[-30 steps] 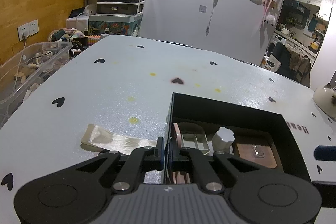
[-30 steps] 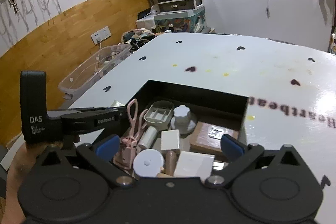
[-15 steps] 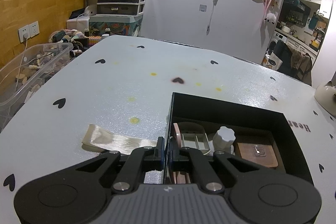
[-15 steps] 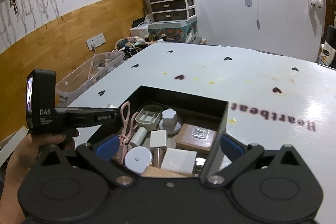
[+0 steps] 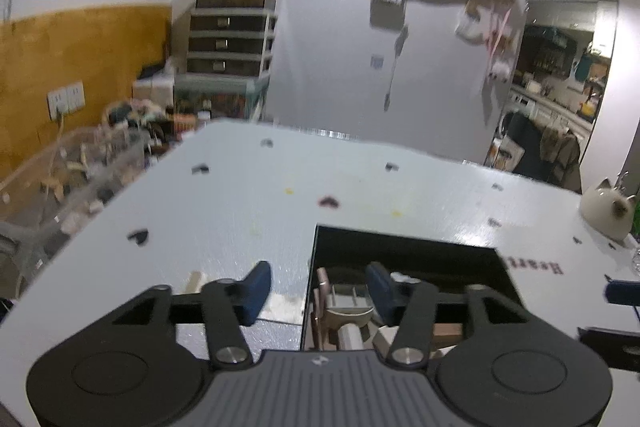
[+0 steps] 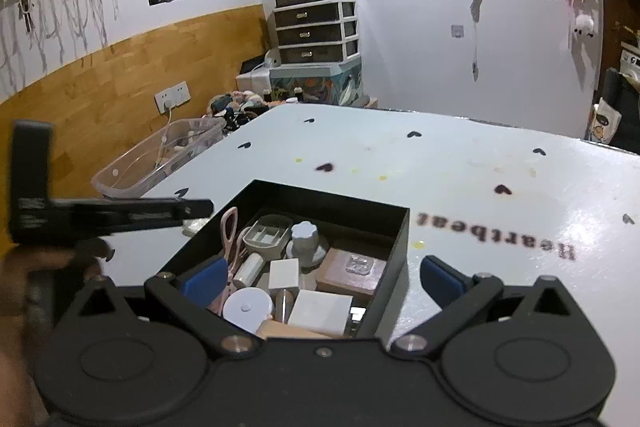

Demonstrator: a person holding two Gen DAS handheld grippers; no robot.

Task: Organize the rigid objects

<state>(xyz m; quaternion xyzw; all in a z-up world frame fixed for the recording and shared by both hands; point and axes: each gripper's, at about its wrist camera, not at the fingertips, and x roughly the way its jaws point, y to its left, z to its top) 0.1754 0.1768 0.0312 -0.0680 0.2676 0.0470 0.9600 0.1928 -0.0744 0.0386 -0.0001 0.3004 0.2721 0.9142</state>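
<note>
A black open box [image 6: 396,227] sits on the white table and also shows in the left wrist view [image 5: 404,247]. It holds pink scissors [image 6: 229,231], a grey divided case [image 6: 267,235], a white knob [image 6: 304,239], a brown block [image 6: 352,273], white blocks [image 6: 320,311] and a white disc [image 6: 248,307]. My left gripper [image 5: 318,287] is open and empty, straddling the box's left wall. My right gripper [image 6: 320,279] is open and empty, above the box's near end. The left gripper's body [image 6: 100,213] shows left of the box.
A clear plastic bin [image 6: 160,159] of small items stands off the table's left edge. A cream strip [image 5: 196,281] lies on the table left of the box. A cat-shaped white pot [image 5: 608,211] stands at the far right. Black hearts and yellow spots mark the tabletop.
My left gripper has opened from shut and lifted back, its view blurred. My right gripper has pulled up and back from the box, staying open.
</note>
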